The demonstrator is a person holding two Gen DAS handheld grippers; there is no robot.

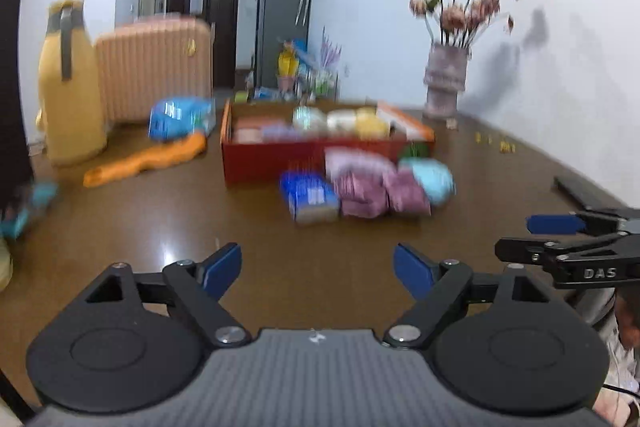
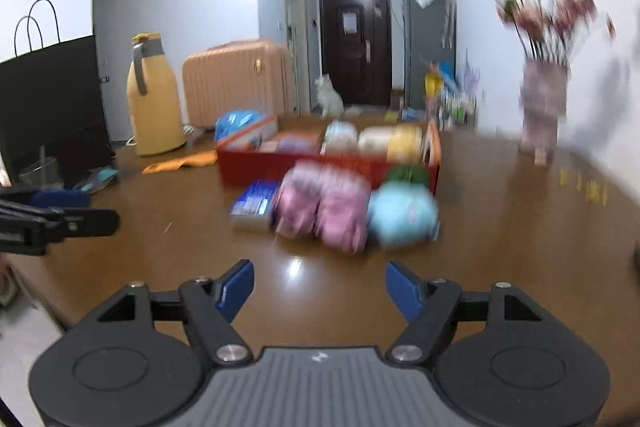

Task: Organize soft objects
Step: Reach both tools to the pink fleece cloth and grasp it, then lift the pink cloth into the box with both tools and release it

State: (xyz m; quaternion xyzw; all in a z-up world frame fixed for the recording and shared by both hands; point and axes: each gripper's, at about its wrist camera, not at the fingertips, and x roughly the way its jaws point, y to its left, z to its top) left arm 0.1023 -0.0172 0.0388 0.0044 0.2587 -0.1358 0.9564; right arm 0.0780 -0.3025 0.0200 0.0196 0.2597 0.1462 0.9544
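A red box on the brown table holds several soft packs in pale green, white and yellow. In front of it lie a blue tissue pack, pink packs, a light blue soft bundle and a green item. My left gripper is open and empty, well short of the pile. My right gripper is open and empty, also short of it. Each gripper shows at the edge of the other's view. Both views are blurred.
A vase of pink flowers stands at the back right by the wall. An orange cloth, a blue bag, a yellow jug and a pink suitcase are at left. A black paper bag stands far left.
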